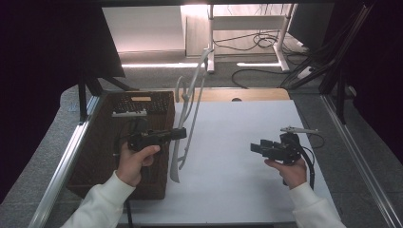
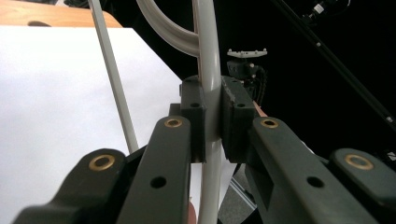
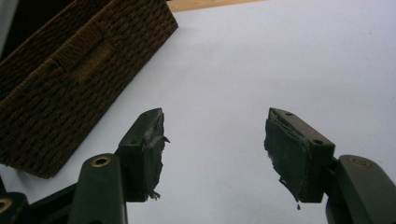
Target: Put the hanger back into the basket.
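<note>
A pale grey clothes hanger (image 1: pixel 174 171) stands tilted over the white sheet, its top reaching far back. My left gripper (image 1: pixel 182 133) is shut on one of its arms, beside the basket's right wall. In the left gripper view the two pads clamp the hanger's thick bar (image 2: pixel 208 60), and its thin crossbar (image 2: pixel 112 79) runs up at the left. My right gripper (image 1: pixel 256 147) hovers over the sheet's right half, open and holding nothing. In the right gripper view, bare white sheet lies between the right gripper's (image 3: pixel 215 135) worn pads.
A dark woven basket (image 1: pixel 95 142) sits at the table's left, with a dark flat object and a white strip (image 1: pixel 129 113) at its far end; its corner is at upper left in the right gripper view (image 3: pixel 70 70). The white sheet (image 1: pixel 237 128) covers the wooden tabletop (image 1: pixel 247 94). Cables lie on the floor behind.
</note>
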Demonstrator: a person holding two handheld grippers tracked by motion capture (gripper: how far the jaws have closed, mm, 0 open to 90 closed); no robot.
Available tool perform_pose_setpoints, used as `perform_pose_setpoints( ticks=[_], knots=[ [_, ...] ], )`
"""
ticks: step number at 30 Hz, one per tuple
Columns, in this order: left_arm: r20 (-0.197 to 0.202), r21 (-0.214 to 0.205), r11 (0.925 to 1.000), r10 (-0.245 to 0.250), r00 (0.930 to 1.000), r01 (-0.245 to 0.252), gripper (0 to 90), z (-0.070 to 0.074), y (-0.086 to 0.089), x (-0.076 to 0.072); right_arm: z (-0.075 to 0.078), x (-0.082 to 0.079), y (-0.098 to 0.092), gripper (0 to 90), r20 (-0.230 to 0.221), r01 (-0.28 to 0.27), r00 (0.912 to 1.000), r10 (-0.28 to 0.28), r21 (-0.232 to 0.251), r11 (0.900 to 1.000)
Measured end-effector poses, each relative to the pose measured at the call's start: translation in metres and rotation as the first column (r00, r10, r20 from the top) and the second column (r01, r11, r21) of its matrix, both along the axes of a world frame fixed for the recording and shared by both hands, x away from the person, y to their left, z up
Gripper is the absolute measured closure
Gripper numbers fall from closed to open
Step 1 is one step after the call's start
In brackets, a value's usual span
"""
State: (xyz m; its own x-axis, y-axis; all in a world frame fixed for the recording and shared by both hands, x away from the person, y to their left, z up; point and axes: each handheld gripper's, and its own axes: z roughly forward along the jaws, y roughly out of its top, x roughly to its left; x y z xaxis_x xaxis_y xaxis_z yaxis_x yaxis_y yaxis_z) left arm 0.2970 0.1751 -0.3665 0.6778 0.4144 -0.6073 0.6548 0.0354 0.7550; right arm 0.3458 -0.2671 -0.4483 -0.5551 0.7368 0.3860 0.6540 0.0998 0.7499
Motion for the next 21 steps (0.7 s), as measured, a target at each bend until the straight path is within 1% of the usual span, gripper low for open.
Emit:
perform_pose_setpoints(
  ticks=[4, 6, 7, 10, 13, 17, 21],
  knots=[
    [0.000, 0.005, 0.9999, 0.010, 1.0000, -0.010, 82.1, 0.006, 0.016, 0.003, -0.002, 0.000, 0.001, 37.1, -0.002, -0.002, 1.0000, 0.002, -0.016, 0.9999],
    [-0.002, 0.009, 0.9999, 0.012, 0.9999, -0.012, 82.1, 0.008, 0.024, 0.005, -0.003, 0.001, 0.002, 36.3, 0.003, -0.004, 1.0000, 0.004, -0.033, 0.9994],
    [0.001, 0.014, 0.9999, 0.008, 1.0000, -0.008, 82.1, 0.009, 0.028, 0.006, -0.003, 0.001, 0.002, 36.0, 0.004, -0.006, 1.0000, 0.007, -0.042, 0.9991],
    [-0.007, 0.004, 1.0000, -0.004, 1.0000, 0.004, 82.1, 0.011, 0.039, 0.008, -0.004, 0.001, 0.004, 34.8, 0.002, -0.017, 0.9999, 0.017, -0.074, 0.9971],
    [-0.007, 0.007, 0.9999, -0.012, 0.9999, 0.012, 82.2, 0.011, 0.048, 0.010, -0.006, 0.001, 0.006, 33.9, 0.000, -0.021, 0.9998, 0.021, -0.097, 0.9951],
    [-0.009, 0.017, 0.9998, -0.008, 0.9999, 0.008, 82.1, 0.012, 0.060, 0.012, -0.006, 0.001, 0.006, 33.6, 0.003, -0.021, 0.9998, 0.022, -0.102, 0.9945],
    [-0.005, 0.036, 0.9993, -0.002, 1.0000, 0.002, 82.1, 0.012, 0.070, 0.013, -0.006, 0.001, 0.006, 33.2, 0.001, -0.016, 0.9999, 0.016, -0.107, 0.9942]
  ],
)
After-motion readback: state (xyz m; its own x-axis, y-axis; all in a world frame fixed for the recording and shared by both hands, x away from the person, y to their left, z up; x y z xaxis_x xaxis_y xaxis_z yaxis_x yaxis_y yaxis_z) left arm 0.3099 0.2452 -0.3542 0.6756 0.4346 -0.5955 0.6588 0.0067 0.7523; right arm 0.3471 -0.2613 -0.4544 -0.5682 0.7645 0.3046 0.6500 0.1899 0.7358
